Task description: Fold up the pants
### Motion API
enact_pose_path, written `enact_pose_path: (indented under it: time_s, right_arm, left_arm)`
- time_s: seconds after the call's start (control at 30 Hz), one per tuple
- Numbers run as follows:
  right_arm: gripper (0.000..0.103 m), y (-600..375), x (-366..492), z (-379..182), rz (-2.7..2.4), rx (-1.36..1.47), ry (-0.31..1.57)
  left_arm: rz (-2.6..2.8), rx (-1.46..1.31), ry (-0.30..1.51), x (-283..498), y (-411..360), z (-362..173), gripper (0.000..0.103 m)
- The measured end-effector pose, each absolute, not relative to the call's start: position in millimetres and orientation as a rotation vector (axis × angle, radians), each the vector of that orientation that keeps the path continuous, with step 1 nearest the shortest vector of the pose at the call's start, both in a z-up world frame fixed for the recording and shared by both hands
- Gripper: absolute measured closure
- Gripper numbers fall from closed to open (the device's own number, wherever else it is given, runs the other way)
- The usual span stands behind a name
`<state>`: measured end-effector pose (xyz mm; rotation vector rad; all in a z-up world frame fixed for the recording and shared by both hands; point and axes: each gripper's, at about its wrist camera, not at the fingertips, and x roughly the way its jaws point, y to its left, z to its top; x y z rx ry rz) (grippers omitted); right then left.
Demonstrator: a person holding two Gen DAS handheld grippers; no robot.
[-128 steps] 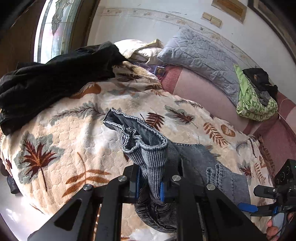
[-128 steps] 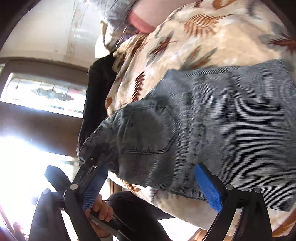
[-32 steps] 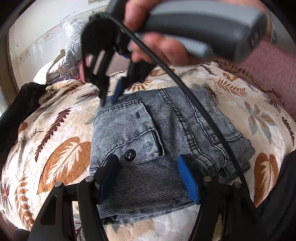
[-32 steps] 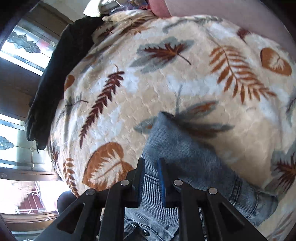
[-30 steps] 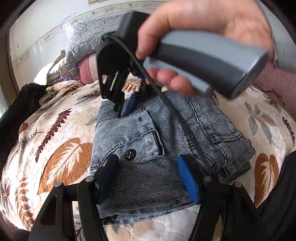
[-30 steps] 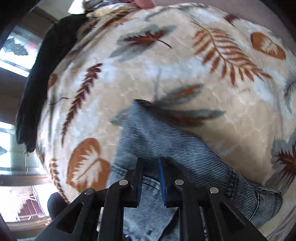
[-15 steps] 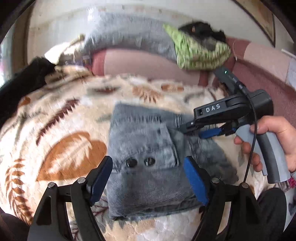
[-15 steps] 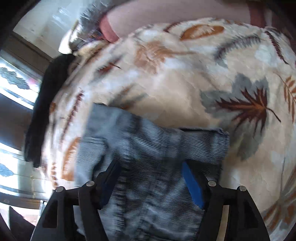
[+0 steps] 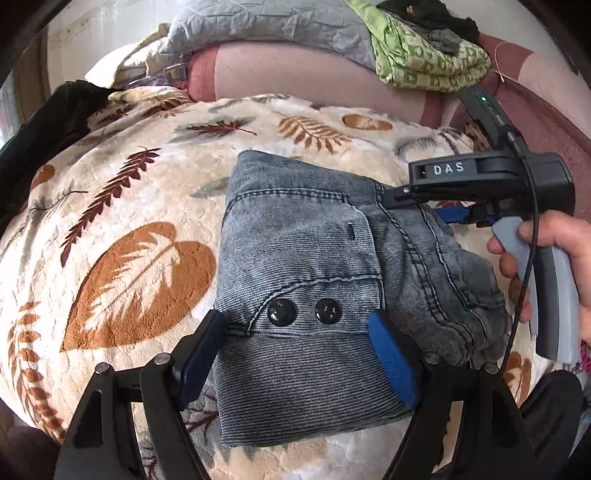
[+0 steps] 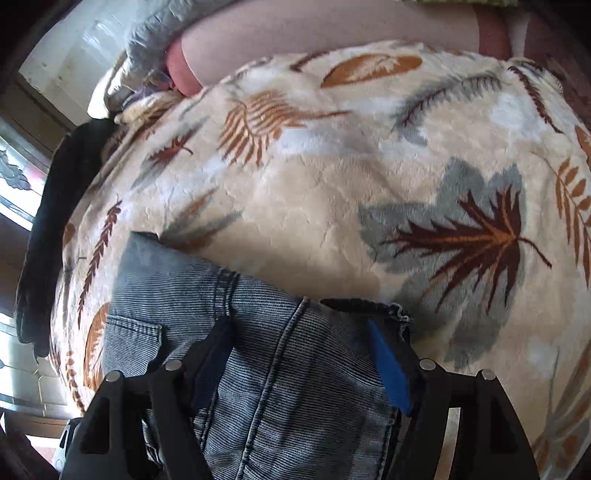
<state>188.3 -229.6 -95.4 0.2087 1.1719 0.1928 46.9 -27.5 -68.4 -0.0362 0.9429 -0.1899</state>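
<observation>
Since a second ago the right gripper (image 10: 299, 354), then clenched on the denim, has let go and both sets of jaws are opening, released, pads clear of the folded pants (image 9: 314, 280) lying flat on the bed's leaf-print blanket (image 9: 147, 221). Only the left view shows the left gripper (image 9: 295, 350) over two black buttons (image 9: 303, 310) and the hand (image 9: 554, 266) on the right handle; the right view shows window light beyond. Pillow (image 9: 273, 22), green cloth (image 9: 424, 59) and a dark garment (image 9: 48, 122) sit at the bed's far edge

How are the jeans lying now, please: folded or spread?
Folded: the jeans form a compact layered rectangle on the blanket.
</observation>
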Motion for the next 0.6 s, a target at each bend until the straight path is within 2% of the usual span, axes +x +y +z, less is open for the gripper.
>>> enact_pose_path:
  time_s: [0.23,0.33,0.43,0.6]
  right_arm:
    - [0.025,-238,126,-32,0.202,0.171,1.06]
    - [0.025,-240,82,-47,0.176,0.139,1.073]
    - [0.025,-228,55,-94,0.148,0.0,1.156]
    - [0.022,-241,33,-62,0.106,0.091,1.04]
  left_arm:
    - [-0.192,-0.039,0.96,48,-25,-65,0.019]
    - [-0.188,-0.046,0.955,46,-26,-67,0.018]
    - [-0.177,-0.028,0.968,46,-29,-69,0.018]
    - [-0.168,0.006,0.959,44,-32,-63,0.018]
